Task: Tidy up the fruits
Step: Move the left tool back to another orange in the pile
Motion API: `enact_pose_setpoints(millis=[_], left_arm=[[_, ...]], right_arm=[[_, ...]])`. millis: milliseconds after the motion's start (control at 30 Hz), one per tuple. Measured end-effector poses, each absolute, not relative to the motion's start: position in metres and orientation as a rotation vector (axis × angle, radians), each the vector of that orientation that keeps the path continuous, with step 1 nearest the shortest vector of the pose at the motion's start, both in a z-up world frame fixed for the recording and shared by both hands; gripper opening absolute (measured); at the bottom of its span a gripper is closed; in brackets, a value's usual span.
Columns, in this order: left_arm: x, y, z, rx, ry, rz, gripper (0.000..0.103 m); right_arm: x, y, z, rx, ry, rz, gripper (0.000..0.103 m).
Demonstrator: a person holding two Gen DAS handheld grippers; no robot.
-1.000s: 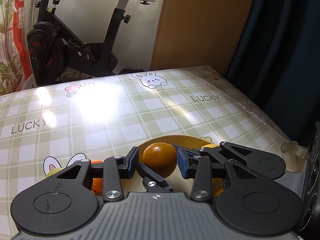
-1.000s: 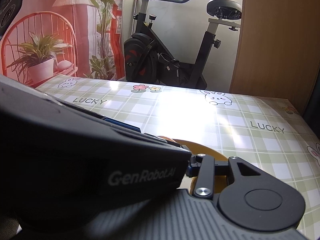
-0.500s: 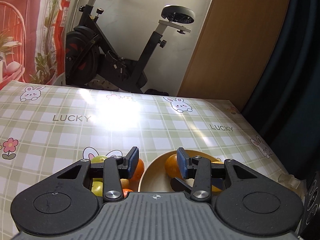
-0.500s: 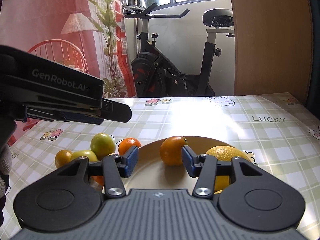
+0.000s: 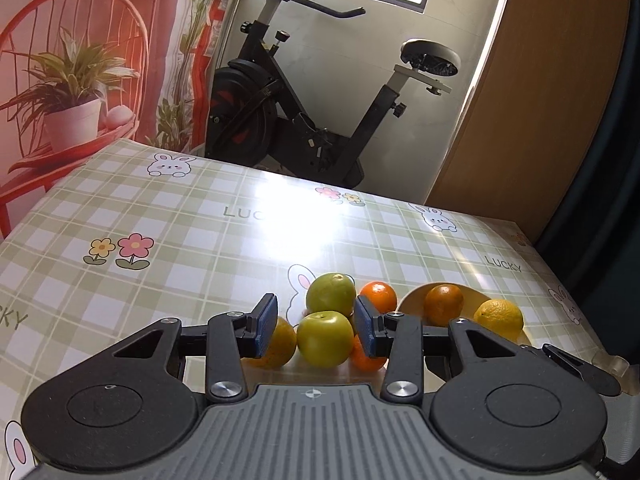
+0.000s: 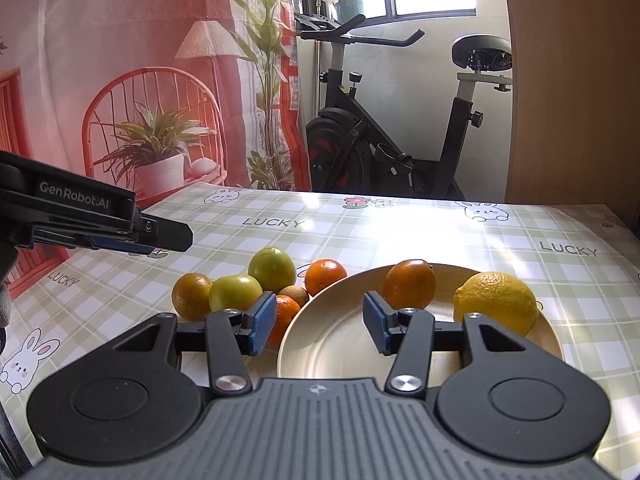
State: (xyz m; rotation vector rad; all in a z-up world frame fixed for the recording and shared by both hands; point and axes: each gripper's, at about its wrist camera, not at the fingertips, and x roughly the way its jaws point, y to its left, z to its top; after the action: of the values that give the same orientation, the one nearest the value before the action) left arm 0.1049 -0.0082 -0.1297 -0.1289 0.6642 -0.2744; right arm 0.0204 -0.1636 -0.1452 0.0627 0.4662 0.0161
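Note:
A cream plate holds an orange and a lemon. Left of the plate lies a heap of fruit: two green apples, several oranges. My left gripper is open above the heap, a green apple showing between its fingers, untouched. In the right wrist view the left gripper hovers over the heap's left side. My right gripper stands open over the plate's near left rim, holding nothing.
The table carries a green checked cloth with rabbits and "LUCKY" print. An exercise bike stands behind the far edge, a wooden panel at the right, a red printed backdrop at the left.
My left gripper let go of the orange on the plate and swung left over the fruit heap. The right gripper pulled back, so the plate and heap came into view.

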Motion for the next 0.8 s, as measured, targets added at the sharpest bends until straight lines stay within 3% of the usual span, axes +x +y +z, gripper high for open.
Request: enact_pose_setpoints(millis=[800], left_arm=[[0.111, 0.060, -0.130, -0.261, 0.639, -0.164, 0.044]], right_arm=[[0.041, -0.120, -0.146, -0.070, 0.525, 0.195, 0.051]])
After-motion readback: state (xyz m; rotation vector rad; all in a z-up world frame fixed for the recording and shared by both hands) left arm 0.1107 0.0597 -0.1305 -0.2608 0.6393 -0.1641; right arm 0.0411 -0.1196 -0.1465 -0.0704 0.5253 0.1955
